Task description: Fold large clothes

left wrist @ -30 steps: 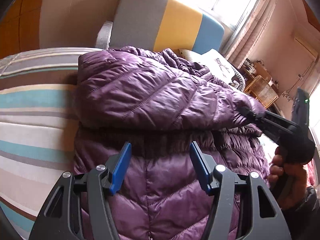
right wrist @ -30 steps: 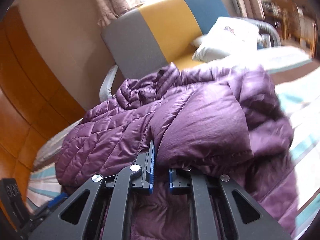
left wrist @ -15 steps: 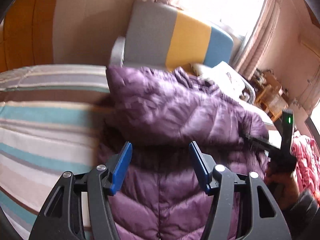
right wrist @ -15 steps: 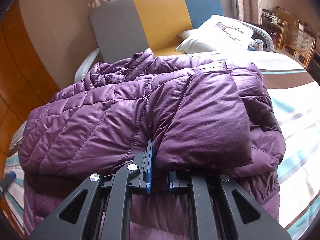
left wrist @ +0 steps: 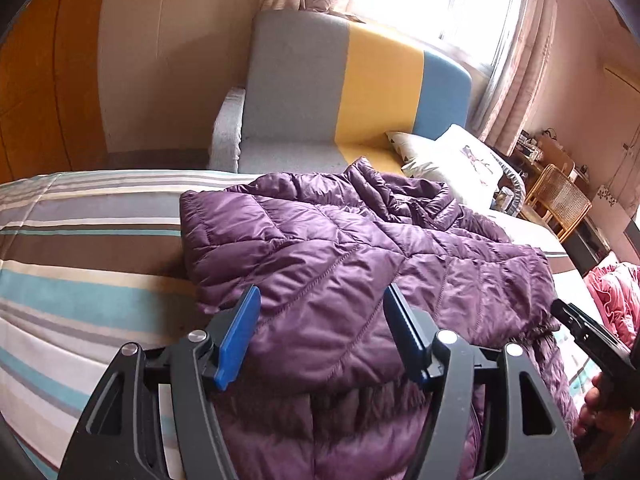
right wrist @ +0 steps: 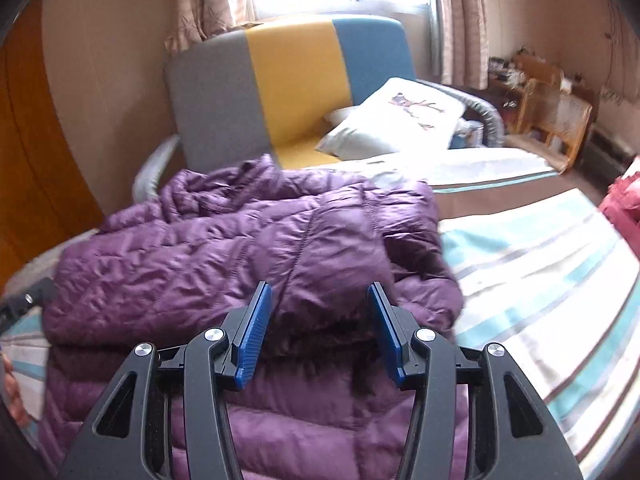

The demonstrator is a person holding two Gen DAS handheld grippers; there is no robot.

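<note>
The purple down jacket (left wrist: 328,280) lies folded over on the striped bed (left wrist: 80,264), both hand-held grippers, left (left wrist: 320,340) and right (right wrist: 318,328), spread and empty. The fold is best pressed flat, edges aligned, before the next fold is taken.

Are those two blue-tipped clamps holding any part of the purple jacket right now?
No. The left gripper and right gripper are both open, and the purple puffer jacket lies folded on the striped bed.

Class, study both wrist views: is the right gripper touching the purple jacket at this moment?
Cannot tell. In the right wrist view the right gripper stands open over the purple jacket with nothing between its blue pads, but whether the fingers brush the fabric beneath is unclear.
</note>
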